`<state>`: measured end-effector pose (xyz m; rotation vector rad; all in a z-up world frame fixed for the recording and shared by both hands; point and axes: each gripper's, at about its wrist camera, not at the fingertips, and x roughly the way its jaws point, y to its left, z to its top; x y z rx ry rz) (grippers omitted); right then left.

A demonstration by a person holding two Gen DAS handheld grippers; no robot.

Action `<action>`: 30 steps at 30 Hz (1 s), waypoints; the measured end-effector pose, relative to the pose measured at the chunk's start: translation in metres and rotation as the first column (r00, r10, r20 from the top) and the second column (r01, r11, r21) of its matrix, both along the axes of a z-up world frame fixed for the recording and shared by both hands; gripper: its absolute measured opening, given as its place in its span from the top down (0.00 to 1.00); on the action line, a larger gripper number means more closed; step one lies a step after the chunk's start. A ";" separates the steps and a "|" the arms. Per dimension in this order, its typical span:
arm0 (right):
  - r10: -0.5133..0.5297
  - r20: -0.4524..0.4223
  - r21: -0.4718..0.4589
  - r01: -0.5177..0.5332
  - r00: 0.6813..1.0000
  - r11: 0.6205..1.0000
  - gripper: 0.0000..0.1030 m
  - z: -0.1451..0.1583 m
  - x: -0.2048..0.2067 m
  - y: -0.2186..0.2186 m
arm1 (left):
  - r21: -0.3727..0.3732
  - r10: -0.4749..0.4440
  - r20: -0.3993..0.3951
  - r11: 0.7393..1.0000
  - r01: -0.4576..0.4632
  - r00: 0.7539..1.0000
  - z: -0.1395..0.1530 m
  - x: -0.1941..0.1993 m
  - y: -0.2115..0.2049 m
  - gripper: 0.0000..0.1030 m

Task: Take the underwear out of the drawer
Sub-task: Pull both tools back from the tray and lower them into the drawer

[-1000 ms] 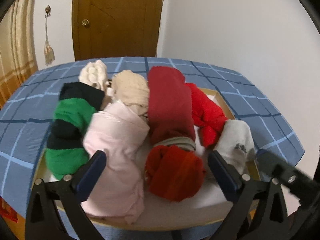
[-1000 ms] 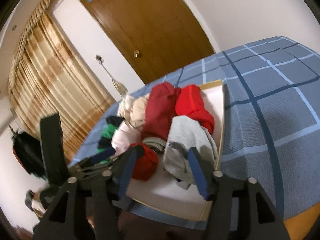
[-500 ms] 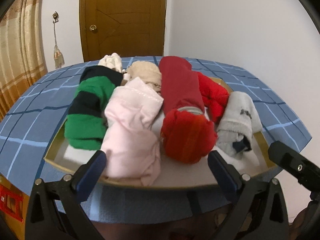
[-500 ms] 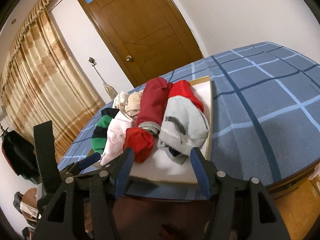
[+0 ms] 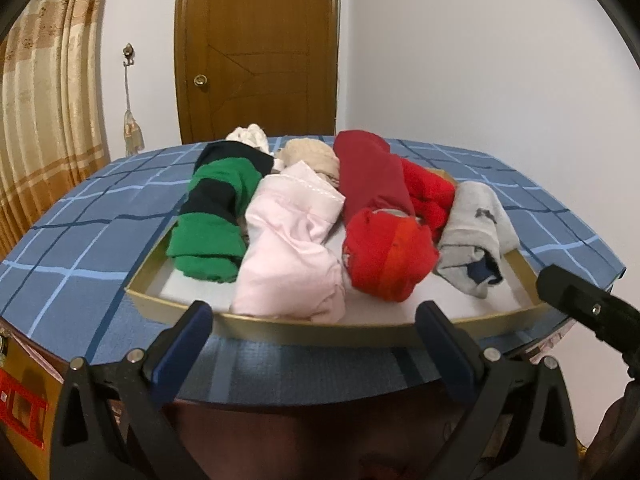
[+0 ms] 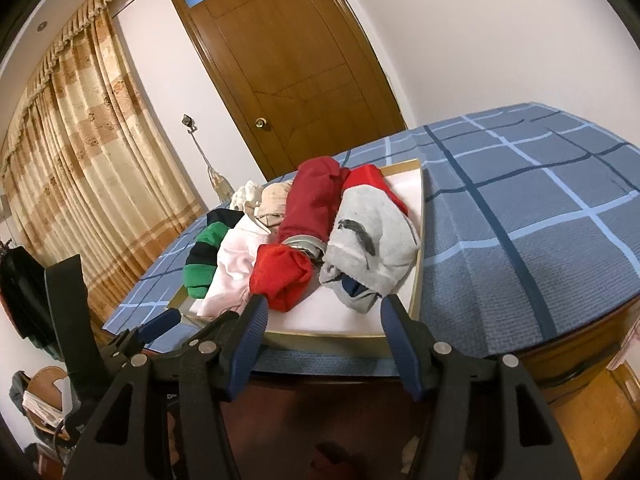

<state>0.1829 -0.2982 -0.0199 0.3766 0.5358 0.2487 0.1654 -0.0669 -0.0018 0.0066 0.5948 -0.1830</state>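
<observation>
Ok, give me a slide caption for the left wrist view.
Open left gripper faces a shallow drawer of rolled underwear on a blue plaid bedcover.

Even, soft indoor light, no glare or hard shadows. Fisheye bends the edges and blackens the corners. Focus is mostly sharp.

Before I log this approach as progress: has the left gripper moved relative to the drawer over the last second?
Yes. The left gripper has backed away: its fingertips, earlier over the clothes, now sit before the drawer front rim.
</observation>
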 end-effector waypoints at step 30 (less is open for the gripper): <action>0.031 -0.005 -0.055 -0.031 1.000 0.998 0.40 0.005 -0.032 0.013 | 0.014 -0.030 0.014 0.999 0.030 0.999 0.006 -0.033 0.002 0.00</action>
